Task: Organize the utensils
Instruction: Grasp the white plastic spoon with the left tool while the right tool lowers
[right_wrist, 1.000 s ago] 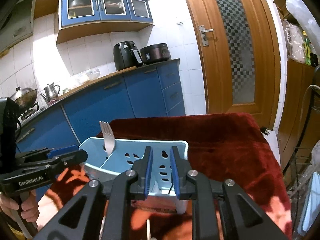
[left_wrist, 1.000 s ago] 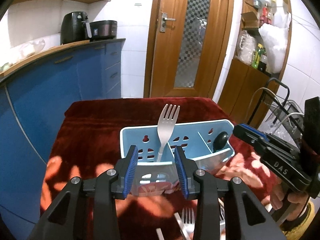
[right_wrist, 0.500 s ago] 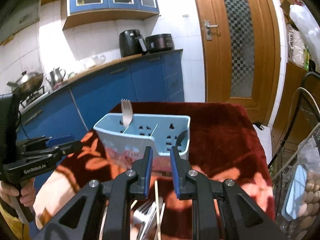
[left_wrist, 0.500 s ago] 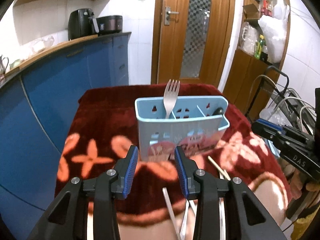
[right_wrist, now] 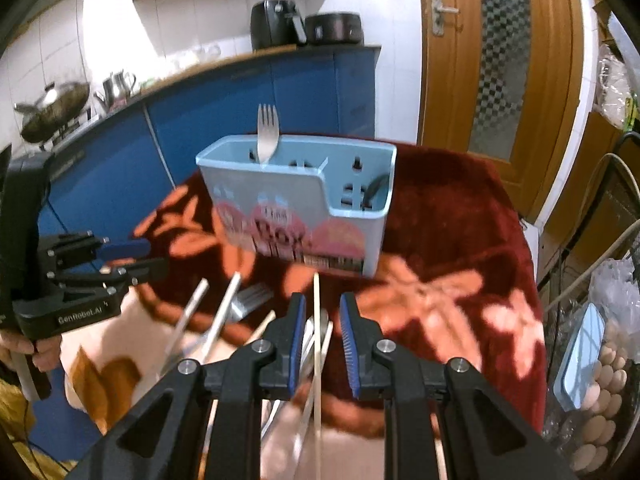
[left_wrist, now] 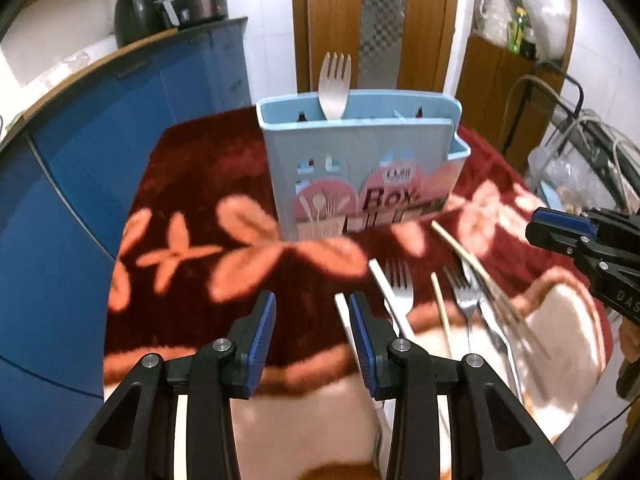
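A light blue utensil box (left_wrist: 360, 168) stands upright on the dark red flowered cloth (left_wrist: 200, 168). One metal fork (left_wrist: 334, 88) sticks up from its left compartment, and a dark utensil (right_wrist: 374, 192) rests in the low right one. Loose forks (left_wrist: 400, 292) and chopsticks (left_wrist: 472, 260) lie on the cloth in front of the box. My left gripper (left_wrist: 312, 320) hovers open just left of this pile, with nothing between its pads. My right gripper (right_wrist: 323, 316) is over the pile, jaws narrowly apart. A wooden chopstick (right_wrist: 317, 300) lies below in line with the gap, untouched by the pads.
Blue kitchen cabinets (left_wrist: 100, 152) run along the left. A wooden door (right_wrist: 500, 60) is behind the table. A wire rack (left_wrist: 580, 128) and a tray of eggs (right_wrist: 600, 364) are at the right. The cloth's pale front edge (left_wrist: 320, 420) is near my grippers.
Both grippers have drawn back from the box and tipped downward. The box now looks farther off, and the loose forks and chopsticks have come into view in front of it.
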Demonstrator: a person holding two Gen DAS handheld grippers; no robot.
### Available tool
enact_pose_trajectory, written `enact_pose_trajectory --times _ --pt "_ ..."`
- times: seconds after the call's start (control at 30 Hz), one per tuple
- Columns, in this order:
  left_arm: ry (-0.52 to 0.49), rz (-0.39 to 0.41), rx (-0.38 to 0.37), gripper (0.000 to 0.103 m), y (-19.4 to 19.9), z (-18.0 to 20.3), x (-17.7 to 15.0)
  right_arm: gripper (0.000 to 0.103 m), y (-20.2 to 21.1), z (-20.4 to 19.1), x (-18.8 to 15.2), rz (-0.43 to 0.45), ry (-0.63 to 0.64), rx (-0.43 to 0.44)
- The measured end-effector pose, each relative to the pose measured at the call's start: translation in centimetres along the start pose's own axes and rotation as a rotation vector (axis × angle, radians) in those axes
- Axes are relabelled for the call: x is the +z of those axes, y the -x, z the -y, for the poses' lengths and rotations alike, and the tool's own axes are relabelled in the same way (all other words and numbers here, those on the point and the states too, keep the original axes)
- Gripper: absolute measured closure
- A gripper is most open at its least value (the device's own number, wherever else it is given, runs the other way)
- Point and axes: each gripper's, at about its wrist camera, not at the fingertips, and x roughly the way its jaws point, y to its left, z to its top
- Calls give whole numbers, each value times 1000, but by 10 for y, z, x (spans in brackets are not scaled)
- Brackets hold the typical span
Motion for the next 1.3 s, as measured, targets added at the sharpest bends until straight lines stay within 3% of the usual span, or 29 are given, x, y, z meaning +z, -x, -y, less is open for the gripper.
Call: enact_pose_trajectory --times 0.4,0.53,0.73,0.93,1.3 --pt "-22 -188 -74 64 -26 11 -9 83 -30 1 -18 -183 9 43" --pt "-52 -206 -62 64 -31 16 -11 83 -41 0 -23 -241 19 57" --pt "-19 -240 -86 64 -41 10 -11 88 -49 0 -27 -286 23 65" --pt "18 -260 -129 91 -48 6 -11 94 -55 2 -27 -312 16 71" --pt "43 -255 -93 97 -43 -9 -9 96 -44 20 -27 -324 -70 114"
